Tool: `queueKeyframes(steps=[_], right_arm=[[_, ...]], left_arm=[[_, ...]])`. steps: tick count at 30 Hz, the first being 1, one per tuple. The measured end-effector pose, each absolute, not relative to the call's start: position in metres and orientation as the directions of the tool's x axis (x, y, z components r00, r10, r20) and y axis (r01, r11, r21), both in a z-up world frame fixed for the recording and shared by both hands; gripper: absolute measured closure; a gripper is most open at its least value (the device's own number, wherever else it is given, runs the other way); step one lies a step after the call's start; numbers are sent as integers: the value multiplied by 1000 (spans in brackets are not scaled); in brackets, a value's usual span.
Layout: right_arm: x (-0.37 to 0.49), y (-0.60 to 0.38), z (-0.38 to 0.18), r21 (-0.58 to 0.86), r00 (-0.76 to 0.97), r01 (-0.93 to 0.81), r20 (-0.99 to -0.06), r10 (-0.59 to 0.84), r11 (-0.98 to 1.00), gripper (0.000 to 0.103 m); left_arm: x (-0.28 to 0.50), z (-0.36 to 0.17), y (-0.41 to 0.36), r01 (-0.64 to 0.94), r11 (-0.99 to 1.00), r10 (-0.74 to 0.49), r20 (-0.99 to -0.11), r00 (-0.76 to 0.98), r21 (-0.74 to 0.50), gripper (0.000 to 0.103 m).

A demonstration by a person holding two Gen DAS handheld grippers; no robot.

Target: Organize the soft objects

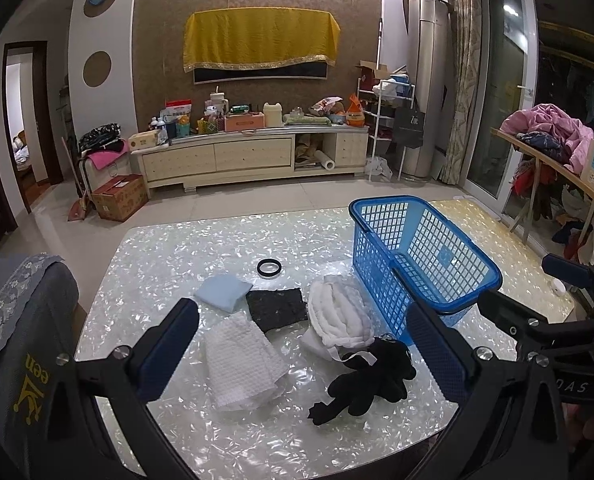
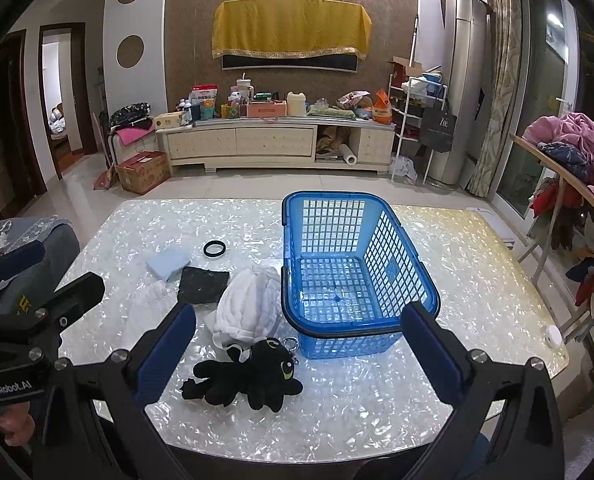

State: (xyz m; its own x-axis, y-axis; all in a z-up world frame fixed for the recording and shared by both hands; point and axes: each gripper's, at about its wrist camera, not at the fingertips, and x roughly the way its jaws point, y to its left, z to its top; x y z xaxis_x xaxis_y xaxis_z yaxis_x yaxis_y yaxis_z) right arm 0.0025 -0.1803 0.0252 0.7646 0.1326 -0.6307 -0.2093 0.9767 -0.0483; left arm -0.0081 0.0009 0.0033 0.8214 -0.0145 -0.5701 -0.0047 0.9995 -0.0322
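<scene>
Basket (image 2: pixel 361 264) empty, mid-table toward the right edge. Soft items just left of it: white bundle (image 2: pixel 249 304) touching, black plush (image 2: pixel 245 376), dark cloth (image 2: pixel 203 284), waffle towel (image 1: pixel 241 364), blue cloth (image 1: pixel 223 292), black ring (image 2: pixel 214 248). Left gripper (image 1: pixel 301 344) and right gripper (image 2: pixel 297 348) both spread wide, holding nothing.

The counter (image 2: pixel 377 400) is a pearly white with a broken, shell-like shimmer. The basket (image 2: pixel 401 248) is bright blue lattice. The plush toy (image 2: pixel 241 380) is black, the fluffy bundle (image 2: pixel 249 304) white, the waffle cloth (image 1: pixel 241 360) white, the square cloth (image 2: pixel 203 284) speckled black, the folded cloth (image 2: pixel 167 262) pale blue, the ring (image 2: pixel 214 249) black.
</scene>
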Motion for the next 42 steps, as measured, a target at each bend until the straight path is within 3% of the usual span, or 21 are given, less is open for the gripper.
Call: queueKeyframes(steps=[33,42], right_arm=[[5,-183,25,-59,753,-207,-646,121,977,0],[27,-161,12,-72,704,-292,-691,163,954,0]], left_arm=[[-4,5,-8,27,1000,-29,-579,815,-12,0],[9,-5,6,21,1000,-29,-615,788,-20,0]])
